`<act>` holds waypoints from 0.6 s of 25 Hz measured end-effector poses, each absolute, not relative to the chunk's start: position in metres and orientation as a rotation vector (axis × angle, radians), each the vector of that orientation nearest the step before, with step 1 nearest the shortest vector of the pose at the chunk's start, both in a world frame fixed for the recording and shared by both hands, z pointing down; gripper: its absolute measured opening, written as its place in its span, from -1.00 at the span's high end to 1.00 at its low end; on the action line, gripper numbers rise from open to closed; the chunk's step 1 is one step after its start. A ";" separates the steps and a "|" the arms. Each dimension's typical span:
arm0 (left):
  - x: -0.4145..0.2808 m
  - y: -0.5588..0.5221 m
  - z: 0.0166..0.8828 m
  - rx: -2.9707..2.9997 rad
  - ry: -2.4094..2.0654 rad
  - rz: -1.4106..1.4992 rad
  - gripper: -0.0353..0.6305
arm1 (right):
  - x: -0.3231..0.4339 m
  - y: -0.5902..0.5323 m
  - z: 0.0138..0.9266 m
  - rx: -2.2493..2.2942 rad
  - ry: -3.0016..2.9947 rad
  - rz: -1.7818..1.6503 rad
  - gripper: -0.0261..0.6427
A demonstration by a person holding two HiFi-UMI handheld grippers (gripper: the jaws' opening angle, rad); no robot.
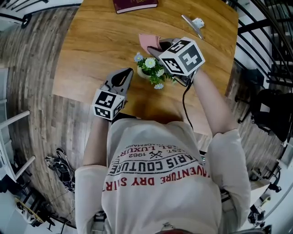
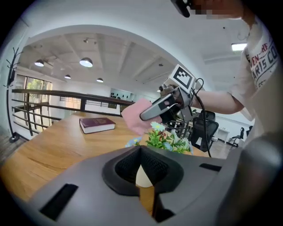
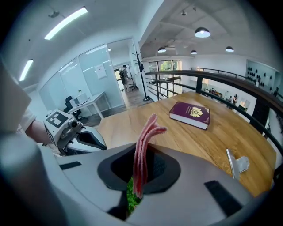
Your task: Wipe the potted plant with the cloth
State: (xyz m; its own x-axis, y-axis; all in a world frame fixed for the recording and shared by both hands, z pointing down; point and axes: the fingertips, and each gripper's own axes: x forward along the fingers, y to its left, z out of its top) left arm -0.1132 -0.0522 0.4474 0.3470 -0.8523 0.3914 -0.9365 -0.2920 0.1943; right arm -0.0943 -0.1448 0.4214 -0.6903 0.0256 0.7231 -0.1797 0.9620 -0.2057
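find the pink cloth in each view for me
Head view: cloth at upper centre, pinched in the right tool, just beyond the potted plant.
Left gripper view: cloth near centre, above the plant's flowers.
Right gripper view: cloth at centre, standing edge-on between the jaws.
Shared landmark: maroon book, lying on the table in all three views.

maroon book (image 1: pixel 135 5) and metal clip (image 1: pixel 196 23) lie on wooden table (image 1: pixel 94 50).
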 end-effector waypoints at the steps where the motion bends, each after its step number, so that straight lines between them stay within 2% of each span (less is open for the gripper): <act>1: -0.122 -0.053 0.441 2.241 -1.591 0.293 0.85 | -0.098 -0.144 0.414 0.146 -2.329 0.318 0.81; 8: -0.180 -0.040 0.414 2.348 -1.547 0.294 0.85 | -0.149 -0.117 0.386 0.347 -2.367 0.302 0.81; 15: -0.246 -0.044 0.413 2.470 -1.441 0.417 0.85 | -0.181 -0.088 0.414 0.511 -2.293 0.421 0.81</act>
State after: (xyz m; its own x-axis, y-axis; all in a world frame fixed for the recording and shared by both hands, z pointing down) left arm -0.2457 -0.0441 0.4134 0.4694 -0.8032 0.3668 -0.8750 -0.4788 0.0711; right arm -0.1808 -0.0884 0.4144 -0.6488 -0.2345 0.7239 -0.4763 0.8670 -0.1460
